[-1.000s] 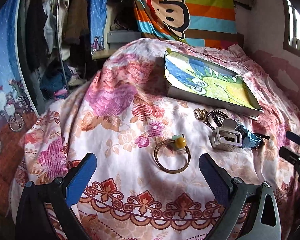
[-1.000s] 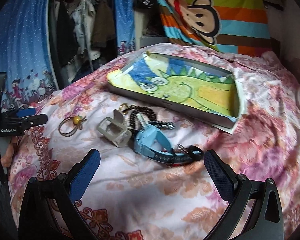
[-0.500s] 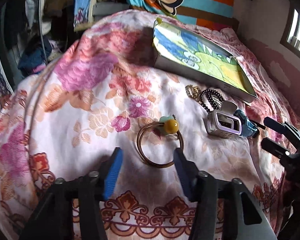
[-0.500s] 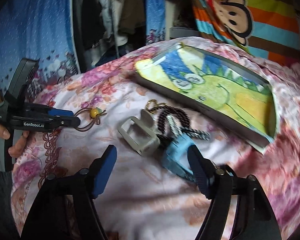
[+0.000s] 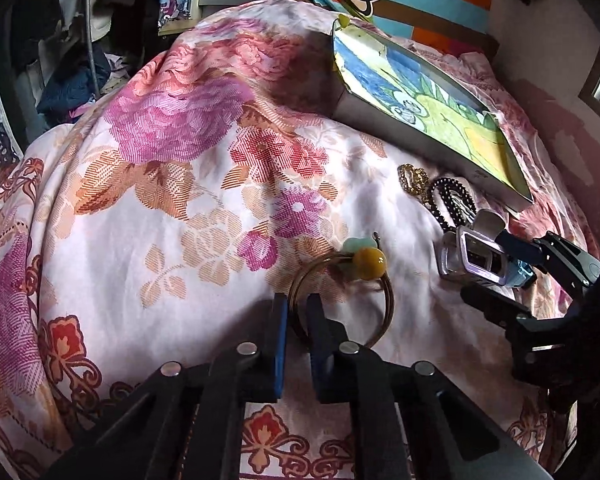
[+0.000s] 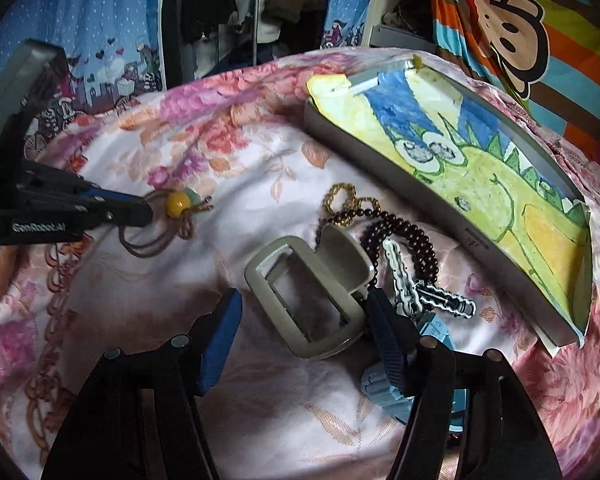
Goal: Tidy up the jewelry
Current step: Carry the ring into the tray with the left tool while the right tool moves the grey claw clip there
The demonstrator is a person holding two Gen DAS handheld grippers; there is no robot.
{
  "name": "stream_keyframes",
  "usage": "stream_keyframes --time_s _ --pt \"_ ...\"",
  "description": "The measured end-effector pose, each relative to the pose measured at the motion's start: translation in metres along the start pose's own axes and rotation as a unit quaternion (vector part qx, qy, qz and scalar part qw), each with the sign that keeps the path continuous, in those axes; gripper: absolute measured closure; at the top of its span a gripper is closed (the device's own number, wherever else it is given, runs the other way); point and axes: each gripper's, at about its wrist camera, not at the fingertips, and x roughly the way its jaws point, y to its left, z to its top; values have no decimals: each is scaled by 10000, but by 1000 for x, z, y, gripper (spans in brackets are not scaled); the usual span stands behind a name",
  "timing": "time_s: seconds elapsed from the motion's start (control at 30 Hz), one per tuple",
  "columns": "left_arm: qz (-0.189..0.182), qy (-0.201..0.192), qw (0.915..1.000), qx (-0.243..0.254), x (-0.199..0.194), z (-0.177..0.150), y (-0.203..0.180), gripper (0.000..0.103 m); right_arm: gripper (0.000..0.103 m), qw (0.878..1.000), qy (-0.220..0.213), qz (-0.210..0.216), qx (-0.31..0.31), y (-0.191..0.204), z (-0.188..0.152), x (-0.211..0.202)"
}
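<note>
A brown cord bracelet [image 5: 382,300] with a yellow bead [image 5: 369,263] lies on the floral bedspread. My left gripper [image 5: 296,306] is shut on its near loop; it also shows in the right wrist view [image 6: 140,208] at the bracelet [image 6: 156,240]. My right gripper [image 6: 306,316] is open, its fingers on either side of a grey hair clip [image 6: 308,292]. Beside the clip lie a blue watch [image 6: 384,384], a dark bead bracelet [image 6: 404,236], a gold chain [image 6: 342,200] and a black-and-white strap [image 6: 428,292]. The grey tray [image 6: 380,152] with a dinosaur drawing stands behind them.
The bed's left edge drops to a clothes rack and piled clothes [image 5: 76,76]. A striped monkey blanket [image 6: 520,32] hangs behind the tray. The right gripper shows at the right of the left wrist view [image 5: 512,284], at the hair clip [image 5: 472,256].
My left gripper moved forward and closed on the cord bracelet. My right gripper moved forward and narrowed around the hair clip.
</note>
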Motion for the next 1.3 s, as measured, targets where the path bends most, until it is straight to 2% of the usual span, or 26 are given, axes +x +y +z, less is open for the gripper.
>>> stream_keyframes --time_s 0.03,0.23,0.43,0.47,0.63,0.8,1.03,1.17,1.3 --pt "0 1 10000 11 0 0 0 96 56 10000 -10 -58 19 0 -1 1" --pt "41 -115 9999 121 -2 -1 -6 100 58 9991 -307 16 280 1 -10 -5" --pt "136 -677 9966 449 -20 -3 -21 100 59 9954 -789 -77 535 -5 -18 -18" --pt "178 -759 9957 503 -22 -3 -23 100 62 9942 -894 -107 587 -6 -20 -22" --pt "263 -1124 9918 548 -35 -3 -27 100 63 9890 -1246 -192 771 -15 -23 -32" --pt "202 -1591 9848 660 -47 -1 -35 100 63 9890 -1234 -124 804 -17 -24 -32" --pt "77 -1803 9822 524 -52 1 -34 100 63 9863 -1366 -109 918 -20 -26 -34" --pt "-68 -1946 9796 499 -57 7 -38 100 63 9831 -1541 -164 970 -21 -27 -41" --pt "-409 -2187 9731 605 -64 30 -55 100 63 9763 -1794 -137 1202 -32 -24 -49"
